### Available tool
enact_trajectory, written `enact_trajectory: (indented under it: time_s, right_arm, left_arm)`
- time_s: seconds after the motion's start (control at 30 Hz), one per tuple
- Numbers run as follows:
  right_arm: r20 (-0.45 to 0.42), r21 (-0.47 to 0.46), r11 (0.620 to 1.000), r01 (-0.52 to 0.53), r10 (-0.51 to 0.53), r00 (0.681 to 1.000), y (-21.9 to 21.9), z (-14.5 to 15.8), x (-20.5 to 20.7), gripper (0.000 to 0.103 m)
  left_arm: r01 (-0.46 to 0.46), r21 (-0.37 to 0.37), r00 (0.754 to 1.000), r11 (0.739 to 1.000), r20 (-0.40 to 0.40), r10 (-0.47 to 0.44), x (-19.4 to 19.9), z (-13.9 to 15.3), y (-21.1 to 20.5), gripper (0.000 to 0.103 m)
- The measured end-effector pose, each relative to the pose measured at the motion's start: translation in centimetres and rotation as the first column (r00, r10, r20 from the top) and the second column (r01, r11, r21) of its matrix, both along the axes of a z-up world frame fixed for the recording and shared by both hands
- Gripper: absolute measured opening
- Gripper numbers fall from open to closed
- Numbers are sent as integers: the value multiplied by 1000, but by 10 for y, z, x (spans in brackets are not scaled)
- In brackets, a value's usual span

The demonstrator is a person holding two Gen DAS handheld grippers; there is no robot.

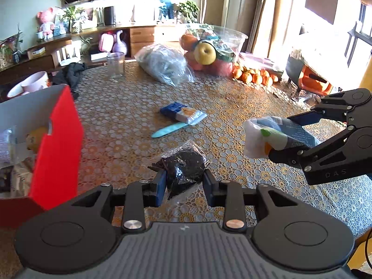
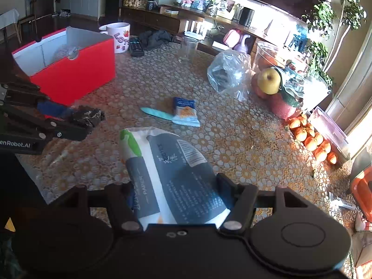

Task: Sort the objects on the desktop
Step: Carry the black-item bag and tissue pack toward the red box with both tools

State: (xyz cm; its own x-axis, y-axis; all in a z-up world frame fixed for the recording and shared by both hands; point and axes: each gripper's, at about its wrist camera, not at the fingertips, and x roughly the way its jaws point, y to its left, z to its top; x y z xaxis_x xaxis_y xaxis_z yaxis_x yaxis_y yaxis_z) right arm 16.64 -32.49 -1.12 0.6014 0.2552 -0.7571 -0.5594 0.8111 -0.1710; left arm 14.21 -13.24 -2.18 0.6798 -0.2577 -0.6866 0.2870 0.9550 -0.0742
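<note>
My left gripper [image 1: 184, 181] is shut on a small black crinkly packet [image 1: 183, 166], held above the table; it also shows in the right wrist view [image 2: 87, 116]. My right gripper [image 2: 176, 193] is shut on a grey and white tissue pack [image 2: 169, 172], also seen in the left wrist view [image 1: 274, 139]. A red box [image 1: 55, 148] with white inside stands at the left and holds several items; it shows too in the right wrist view [image 2: 72, 74]. A blue snack packet [image 1: 183, 114] and a teal knife [image 1: 169, 129] lie mid-table.
A clear plastic bag [image 1: 165, 62], a clear container of fruit [image 1: 211, 48], small oranges [image 1: 253, 76] and a glass cup [image 1: 115, 66] stand at the far side. A white mug [image 2: 119, 36], a remote [image 2: 136, 46] and dark cloth [image 2: 155, 38] lie beyond the box.
</note>
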Motion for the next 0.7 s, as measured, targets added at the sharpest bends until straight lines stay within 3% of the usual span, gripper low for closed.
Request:
enact_trajectory:
  time_s: [0.7]
  right_arm:
    - [64,-56,981,-183,187,980,97,56,-33,65]
  left_arm:
    - [-106,-59,993,993,38,109,-55,51,102,32]
